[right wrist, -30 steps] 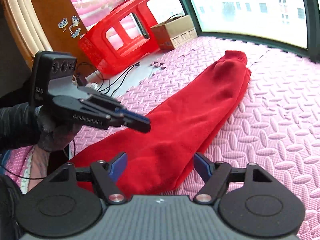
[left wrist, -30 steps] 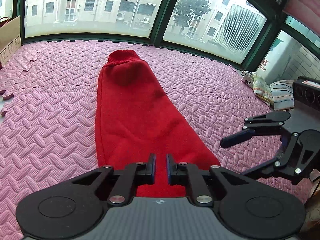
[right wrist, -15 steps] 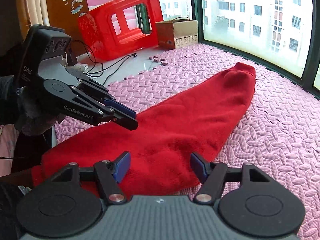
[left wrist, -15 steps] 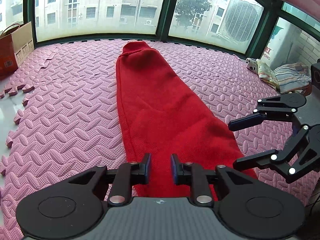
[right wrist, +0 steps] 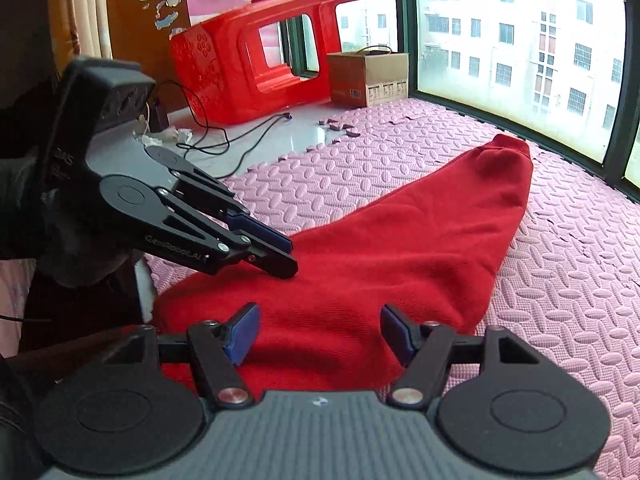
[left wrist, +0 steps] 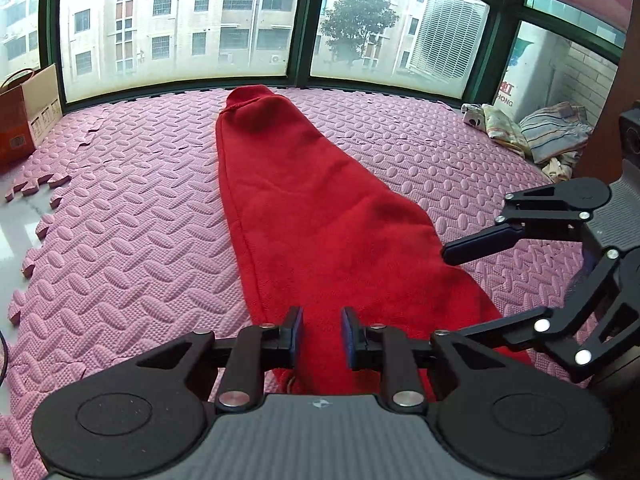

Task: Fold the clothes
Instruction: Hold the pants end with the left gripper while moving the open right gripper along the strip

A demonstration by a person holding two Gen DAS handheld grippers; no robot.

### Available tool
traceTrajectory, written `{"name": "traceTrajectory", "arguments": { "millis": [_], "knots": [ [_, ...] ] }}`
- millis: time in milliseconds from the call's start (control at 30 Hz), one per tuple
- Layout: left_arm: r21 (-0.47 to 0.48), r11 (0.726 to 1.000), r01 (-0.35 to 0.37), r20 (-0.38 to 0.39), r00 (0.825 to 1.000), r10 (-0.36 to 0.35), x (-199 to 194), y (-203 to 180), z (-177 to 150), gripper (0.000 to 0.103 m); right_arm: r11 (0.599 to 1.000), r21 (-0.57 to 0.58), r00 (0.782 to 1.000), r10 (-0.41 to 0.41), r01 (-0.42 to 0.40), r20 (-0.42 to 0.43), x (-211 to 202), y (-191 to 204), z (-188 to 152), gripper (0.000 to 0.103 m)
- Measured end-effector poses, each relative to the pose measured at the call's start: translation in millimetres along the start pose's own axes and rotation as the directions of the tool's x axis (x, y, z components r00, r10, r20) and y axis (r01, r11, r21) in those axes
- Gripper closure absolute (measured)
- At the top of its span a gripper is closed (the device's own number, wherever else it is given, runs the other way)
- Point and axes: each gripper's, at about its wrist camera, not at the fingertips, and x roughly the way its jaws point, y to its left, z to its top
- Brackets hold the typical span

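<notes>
A red garment [left wrist: 320,216] lies lengthwise on the pink foam mat [left wrist: 120,248], its narrow ribbed end toward the window and its wide end near me. My left gripper [left wrist: 320,336] hovers over the wide end with a narrow gap between its blue pads and no cloth pinched. In the right wrist view the left gripper [right wrist: 286,260] sits just above the cloth, held by a gloved hand [right wrist: 60,240]. My right gripper [right wrist: 320,336] is open wide above the same end, with nothing between its fingers. It also shows at the right of the left wrist view, right gripper [left wrist: 452,292].
A red plastic stool [right wrist: 256,56] lies on its side beside a cardboard box [right wrist: 368,76] on the bare floor, with black cables [right wrist: 224,136]. Loose mat pieces [left wrist: 36,184] edge the mat. A pile of clothes [left wrist: 532,132] sits far right by the wall. Windows close the far side.
Both grippers have shifted sideways over the garment's near end. The left jaws have parted a little. The left gripper now sits lower, close over the cloth.
</notes>
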Motion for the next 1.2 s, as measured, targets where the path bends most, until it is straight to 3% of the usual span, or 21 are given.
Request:
{"name": "traceTrajectory", "arguments": {
  "millis": [133,233,433,533,667,833,1033,1200],
  "knots": [
    [-0.004,1.0,-0.016,0.017,1.0,0.016,-5.2,2.2,-3.6,0.08,1.0,0.0,0.999,0.02,-0.02,-0.034,3.7,13.1,-8.7,0.035],
    [-0.003,0.999,-0.033,0.031,0.999,0.033,-12.0,-1.9,-4.7,0.08,0.997,-0.075,0.999,-0.001,-0.003,-0.052,2.0,29.2,-15.5,0.035],
    [0.017,1.0,0.026,0.093,0.995,-0.027,-31.6,-18.8,-4.0,0.08,0.999,-0.047,1.0,0.008,-0.009,-0.017,-13.9,33.1,-12.8,0.035],
    [0.05,0.999,0.022,0.063,0.998,-0.025,-24.7,-26.0,-9.9,0.08,0.999,-0.027,0.998,0.021,-0.023,-0.06,-3.1,32.9,-18.2,0.035],
    [0.021,1.0,0.0,0.016,1.0,0.0,-15.5,-14.1,-20.5,0.08,0.999,-0.012,0.997,0.042,-0.043,-0.07,-7.0,28.6,-17.1,0.035],
    [0.016,1.0,-0.003,0.042,0.999,0.002,-24.3,-12.8,-13.8,0.08,1.0,0.003,1.0,0.012,-0.012,-0.012,-17.7,9.9,3.5,0.035],
    [0.002,1.0,0.0,0.045,0.999,-0.001,-10.9,-13.1,0.5,0.08,0.996,0.046,0.997,-0.075,0.074,0.009,9.4,-24.6,22.7,0.035],
    [-0.038,0.999,-0.016,-0.011,1.0,0.015,5.8,-0.4,-1.6,0.082,0.99,0.092,0.993,-0.099,0.104,-0.06,41.8,-49.0,13.6,0.036]
  ]
}}
